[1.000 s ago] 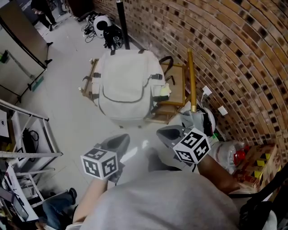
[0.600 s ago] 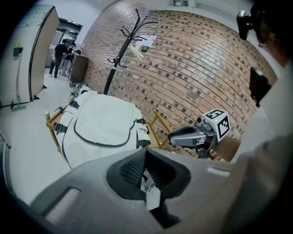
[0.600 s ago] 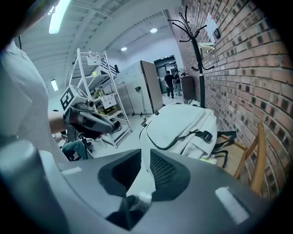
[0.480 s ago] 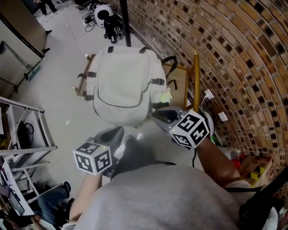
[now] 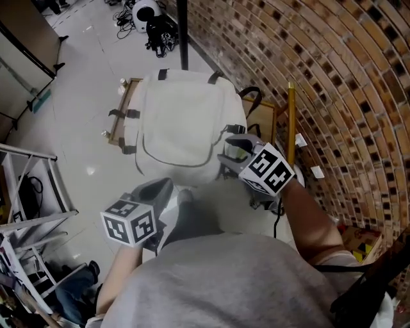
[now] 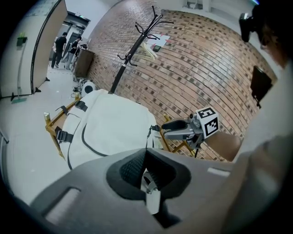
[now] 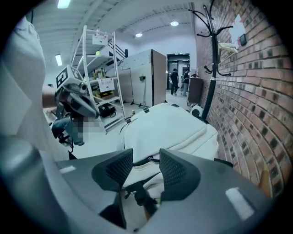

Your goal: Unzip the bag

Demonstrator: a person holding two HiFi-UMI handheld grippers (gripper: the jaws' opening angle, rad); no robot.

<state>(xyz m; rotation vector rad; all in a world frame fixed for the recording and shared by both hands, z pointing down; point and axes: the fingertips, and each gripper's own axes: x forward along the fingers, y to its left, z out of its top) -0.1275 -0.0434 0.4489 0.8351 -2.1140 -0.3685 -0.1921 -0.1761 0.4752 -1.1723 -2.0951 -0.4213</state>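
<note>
A cream backpack (image 5: 182, 125) lies on a low wooden frame (image 5: 125, 106), with a curved pocket zip (image 5: 176, 163) on its front. My right gripper (image 5: 232, 148) hangs at the bag's near right corner. Its jaws have just been opening and now stand open. In the right gripper view (image 7: 145, 159) nothing is pressed between the pads, and only the backpack (image 7: 169, 125) shows past them. My left gripper (image 5: 157, 189) floats short of the bag's near edge, clear of it. In the left gripper view (image 6: 145, 155) its jaws meet, shut and holding nothing, and the backpack (image 6: 110, 125) lies ahead.
A brick wall (image 5: 333, 77) runs along the right. A black coat stand pole (image 5: 182, 32) rises behind the bag, with dark gear (image 5: 154, 19) on the floor near it. A metal rack (image 5: 25, 192) stands at the left and a yellow pole (image 5: 290, 122) at the right.
Both grippers have moved forward toward the bag. The right one has rolled and now reaches the bag's near right corner. The left one trails behind.
</note>
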